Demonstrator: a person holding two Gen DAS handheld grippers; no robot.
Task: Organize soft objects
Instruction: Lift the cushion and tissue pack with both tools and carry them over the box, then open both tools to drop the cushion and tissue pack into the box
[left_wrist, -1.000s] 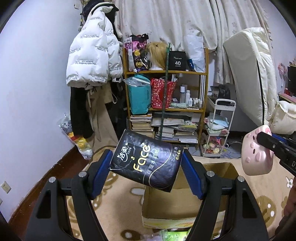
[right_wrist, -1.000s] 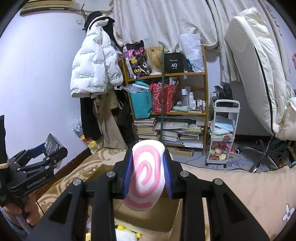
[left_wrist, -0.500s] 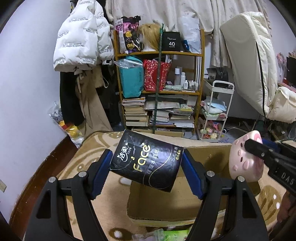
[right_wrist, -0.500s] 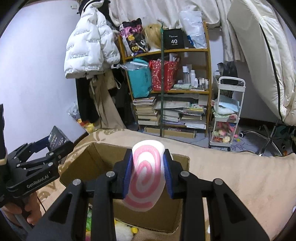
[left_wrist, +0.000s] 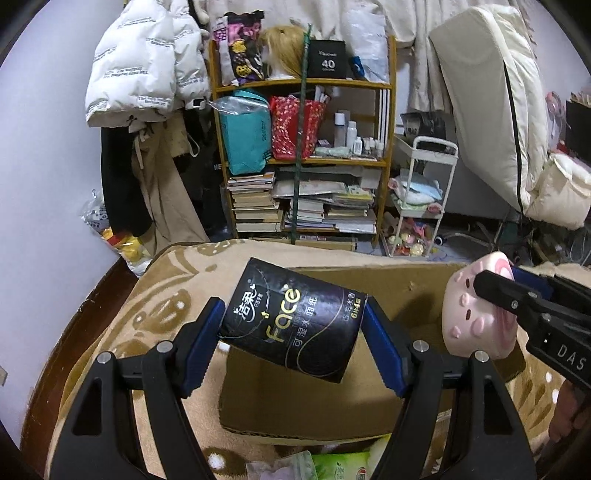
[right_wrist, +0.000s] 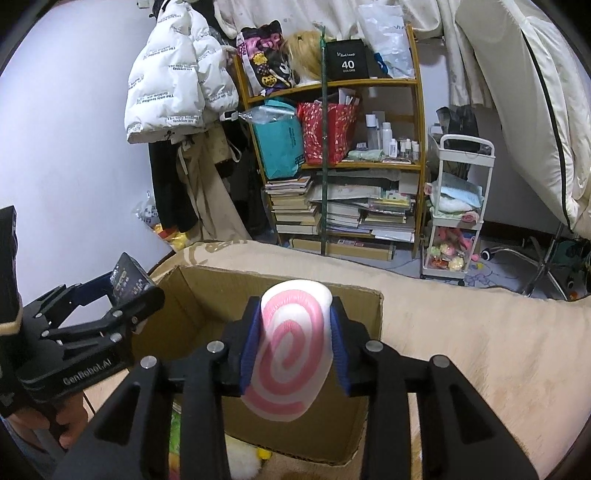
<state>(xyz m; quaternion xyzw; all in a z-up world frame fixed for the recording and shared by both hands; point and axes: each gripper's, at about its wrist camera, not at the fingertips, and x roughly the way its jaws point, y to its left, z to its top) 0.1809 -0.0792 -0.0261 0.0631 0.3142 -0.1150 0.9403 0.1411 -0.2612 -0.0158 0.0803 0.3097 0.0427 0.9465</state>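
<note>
Tissue pack (left_wrist: 295, 319), pig plush (right_wrist: 291, 350) (both gripped)

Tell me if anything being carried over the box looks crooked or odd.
Yes: the black tissue pack sits tilted between the left gripper's jaws, right end lower, over the cardboard box. The pink swirl cushion in the right gripper looks straight.
</note>
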